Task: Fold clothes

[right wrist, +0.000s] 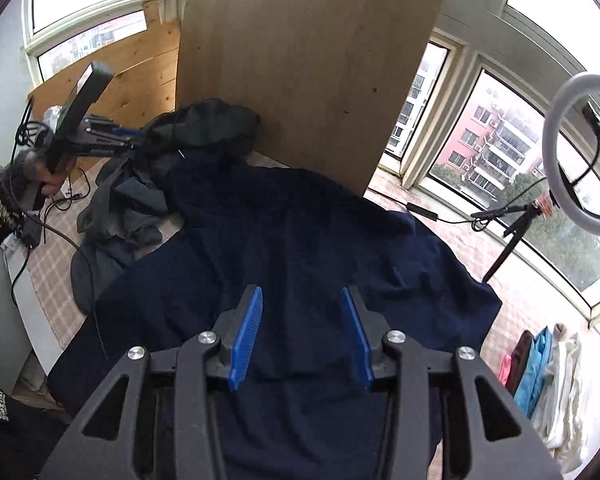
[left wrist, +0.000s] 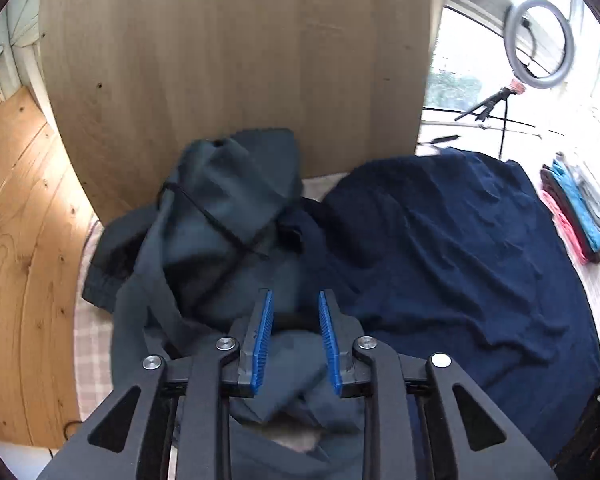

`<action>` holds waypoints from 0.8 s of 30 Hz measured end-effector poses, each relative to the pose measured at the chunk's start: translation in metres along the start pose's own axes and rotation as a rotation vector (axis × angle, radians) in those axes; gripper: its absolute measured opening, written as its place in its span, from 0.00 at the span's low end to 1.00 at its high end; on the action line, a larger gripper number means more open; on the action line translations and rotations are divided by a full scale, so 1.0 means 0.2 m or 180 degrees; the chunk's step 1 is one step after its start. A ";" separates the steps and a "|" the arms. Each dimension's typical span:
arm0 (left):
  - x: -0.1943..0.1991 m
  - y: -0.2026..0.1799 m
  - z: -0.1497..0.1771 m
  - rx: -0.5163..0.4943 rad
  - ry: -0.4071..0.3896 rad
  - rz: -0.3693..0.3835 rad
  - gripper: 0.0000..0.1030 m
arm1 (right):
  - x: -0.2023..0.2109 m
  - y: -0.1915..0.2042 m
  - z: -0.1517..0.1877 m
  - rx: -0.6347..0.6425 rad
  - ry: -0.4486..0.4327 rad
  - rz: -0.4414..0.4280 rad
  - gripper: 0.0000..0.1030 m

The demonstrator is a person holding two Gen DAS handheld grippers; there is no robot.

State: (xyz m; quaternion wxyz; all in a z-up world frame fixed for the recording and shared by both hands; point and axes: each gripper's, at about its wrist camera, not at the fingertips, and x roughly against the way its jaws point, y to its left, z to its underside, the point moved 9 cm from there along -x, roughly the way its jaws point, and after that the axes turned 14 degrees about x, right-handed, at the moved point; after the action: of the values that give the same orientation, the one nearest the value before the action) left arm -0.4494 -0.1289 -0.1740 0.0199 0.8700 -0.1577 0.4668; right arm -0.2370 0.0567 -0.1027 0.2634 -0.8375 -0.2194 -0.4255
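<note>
My left gripper (left wrist: 296,338) and right gripper (right wrist: 300,334) both hang with jaws apart and empty. The navy garment (right wrist: 300,240) lies spread on the checked table (right wrist: 56,272) so I can fold it, with the crumpled grey garment (left wrist: 204,240) pushed aside against the wooden board (left wrist: 236,60).

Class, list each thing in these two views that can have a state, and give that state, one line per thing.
Navy garment: spread out, wrinkled, unfolded.
Grey garment: crumpled heap, unfolded.
Folded clothes: stacked at the table's edge.
Left gripper: open, empty.
Right gripper: open, empty.
Ring light: whether lit, cannot tell.
</note>
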 end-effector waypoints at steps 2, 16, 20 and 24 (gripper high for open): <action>-0.09 0.10 -0.08 0.0116 0.0024 -0.0140 0.30 | -0.09 0.00 -0.04 -0.0001 0.0020 -0.0108 0.39; -0.32 0.45 0.00 0.0410 0.0058 -0.0929 0.05 | -0.68 -0.12 -0.40 0.0257 -0.0038 -0.0603 0.39; -0.14 0.81 0.00 0.0866 0.0015 -0.1402 0.06 | -0.94 -0.09 -0.56 0.0483 0.0003 -0.0781 0.39; 0.05 0.70 0.04 0.0798 -0.0147 -0.1226 0.09 | -1.19 0.01 -0.72 0.0940 0.0060 -0.0895 0.39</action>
State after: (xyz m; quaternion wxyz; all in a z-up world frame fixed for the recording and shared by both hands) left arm -0.4797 -0.2662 -0.1858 -0.0032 0.8901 0.0701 0.4503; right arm -0.4498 -0.0686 -0.2284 0.3233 -0.7469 -0.3916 -0.4292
